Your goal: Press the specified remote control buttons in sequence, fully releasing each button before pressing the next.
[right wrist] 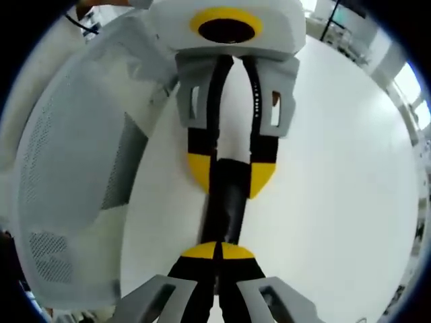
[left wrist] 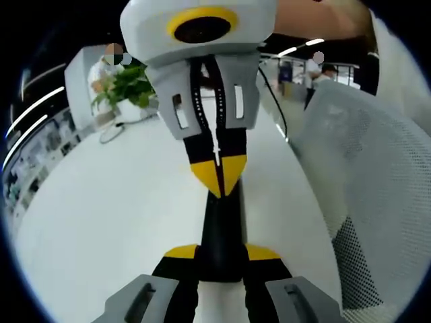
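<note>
A slim black remote control is held lengthwise above the white table. My left gripper is shut on its near end, one yellow tip on each side. My right gripper comes in from the top of the left gripper view, jaws shut together, its yellow tips down on the remote's upper face. In the right gripper view the remote runs between my right gripper, shut at the bottom, and the left gripper clamping it from the top. The buttons are hidden under the tips.
A white mesh chair stands close on the right of the left gripper view, and the chair sits on the left of the right gripper view. A potted plant and a cable lie at the table's far end. People stand in the background.
</note>
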`<state>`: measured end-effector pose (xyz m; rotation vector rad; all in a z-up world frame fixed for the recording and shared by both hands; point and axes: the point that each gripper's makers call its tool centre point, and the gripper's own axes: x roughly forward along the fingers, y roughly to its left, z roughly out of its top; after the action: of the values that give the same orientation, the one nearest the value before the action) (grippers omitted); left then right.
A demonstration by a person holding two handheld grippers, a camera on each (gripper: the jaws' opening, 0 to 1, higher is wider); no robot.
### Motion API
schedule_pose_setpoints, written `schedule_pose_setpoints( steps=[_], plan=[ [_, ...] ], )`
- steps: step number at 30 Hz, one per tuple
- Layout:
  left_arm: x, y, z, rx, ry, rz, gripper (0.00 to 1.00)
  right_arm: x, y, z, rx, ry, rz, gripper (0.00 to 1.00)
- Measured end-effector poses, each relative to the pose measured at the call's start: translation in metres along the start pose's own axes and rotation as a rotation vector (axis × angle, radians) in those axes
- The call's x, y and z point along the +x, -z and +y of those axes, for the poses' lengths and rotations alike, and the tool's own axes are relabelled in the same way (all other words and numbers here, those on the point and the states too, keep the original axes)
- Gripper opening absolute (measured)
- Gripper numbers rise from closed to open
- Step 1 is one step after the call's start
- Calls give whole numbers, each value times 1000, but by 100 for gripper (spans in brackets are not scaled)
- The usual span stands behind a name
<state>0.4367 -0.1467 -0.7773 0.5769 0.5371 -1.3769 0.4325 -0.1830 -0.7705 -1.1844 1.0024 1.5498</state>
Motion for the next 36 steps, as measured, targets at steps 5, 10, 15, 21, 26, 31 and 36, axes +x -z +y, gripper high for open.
schedule_pose_setpoints(
  steps=[5, 10, 15, 21, 26, 31, 36],
  plan=[
    [0, 0, 0, 0, 0, 0, 23, 1, 0, 0, 2, -1, 1, 0],
    [0, 0, 0, 0, -1, -1, 23, 3, -1, -1, 2, -1, 0, 0],
    [1, 0, 0, -3, -1, -1, 23, 3, 0, -1, -2, -2, 5, 0],
    [0, 0, 0, -5, 0, -3, 23, 4, 0, -1, -13, -1, 20, 0],
    [0, 0, 0, -3, -3, -5, 23, 4, 0, -1, 5, -7, 21, 0],
    [1, 1, 0, -3, -3, -3, 23, 5, 1, -3, -6, 0, 27, 0],
    [1, 0, 0, -2, -5, -2, 23, 5, 0, -2, -11, 8, 28, 0]
  ],
)
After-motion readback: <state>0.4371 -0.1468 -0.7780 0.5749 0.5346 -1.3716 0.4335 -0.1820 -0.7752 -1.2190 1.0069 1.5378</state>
